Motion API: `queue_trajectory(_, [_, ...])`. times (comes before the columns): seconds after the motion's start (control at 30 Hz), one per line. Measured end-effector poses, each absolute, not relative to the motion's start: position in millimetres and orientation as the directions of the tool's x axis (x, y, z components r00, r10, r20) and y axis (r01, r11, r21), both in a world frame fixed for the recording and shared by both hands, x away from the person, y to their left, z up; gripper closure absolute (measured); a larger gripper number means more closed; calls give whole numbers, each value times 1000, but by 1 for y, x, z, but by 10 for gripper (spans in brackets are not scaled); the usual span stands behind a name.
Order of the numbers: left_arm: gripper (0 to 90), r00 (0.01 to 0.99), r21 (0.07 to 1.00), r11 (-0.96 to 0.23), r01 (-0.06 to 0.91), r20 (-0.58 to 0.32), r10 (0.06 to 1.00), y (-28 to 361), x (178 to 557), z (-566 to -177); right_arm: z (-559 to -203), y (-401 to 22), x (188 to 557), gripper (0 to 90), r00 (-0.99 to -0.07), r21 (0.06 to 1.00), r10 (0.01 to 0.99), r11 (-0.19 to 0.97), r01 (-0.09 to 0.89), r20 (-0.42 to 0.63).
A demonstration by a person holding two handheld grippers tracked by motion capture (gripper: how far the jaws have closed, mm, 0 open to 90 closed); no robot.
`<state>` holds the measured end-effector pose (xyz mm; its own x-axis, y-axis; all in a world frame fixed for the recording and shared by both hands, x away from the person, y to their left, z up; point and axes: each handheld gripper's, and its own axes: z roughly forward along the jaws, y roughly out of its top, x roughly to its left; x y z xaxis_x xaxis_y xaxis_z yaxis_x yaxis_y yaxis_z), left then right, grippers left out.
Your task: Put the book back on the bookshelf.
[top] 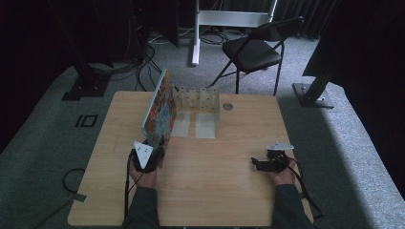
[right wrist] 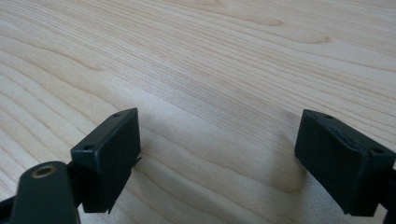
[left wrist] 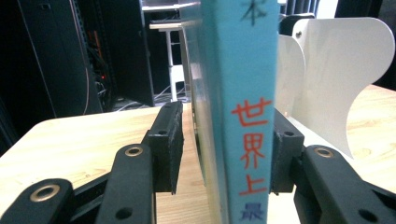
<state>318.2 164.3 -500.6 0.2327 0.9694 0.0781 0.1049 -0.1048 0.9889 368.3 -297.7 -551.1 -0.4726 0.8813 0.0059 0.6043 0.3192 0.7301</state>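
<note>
We've got the tall blue-spined picture book [left wrist: 243, 93] upright mid-frame beside the white metal book rack [left wrist: 341, 79], left gripper [left wrist: 224, 149] released (gap on one side); right gripper [right wrist: 217, 158] agape. Back off straight.

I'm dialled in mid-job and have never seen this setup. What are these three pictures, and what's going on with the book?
A person at a wooden table holds a hand-held gripper in each hand. The high view looks down from above; the other two views come from cameras riding on each gripper. The left hand-held gripper has an upright blue-spined book between its jaws, with a gap at one pad, so it isn't clamped. The book stands beside a white divider rack. The right hand-held gripper is open over bare wood, holding nothing.
</note>
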Motion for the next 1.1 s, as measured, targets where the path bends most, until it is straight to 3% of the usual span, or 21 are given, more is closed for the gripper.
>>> queue_trajectory(0.6, [505, 344, 980, -125, 153, 65, 937, 170, 302, -504, -551, -298, 368, 140, -473, 730, 881, 319, 604, 6])
queue_trajectory(1.1, [496, 352, 974, -125, 188, 52, 934, 179, 288, -511, -551, -298, 368, 140, -473, 730, 881, 320, 604, 6])
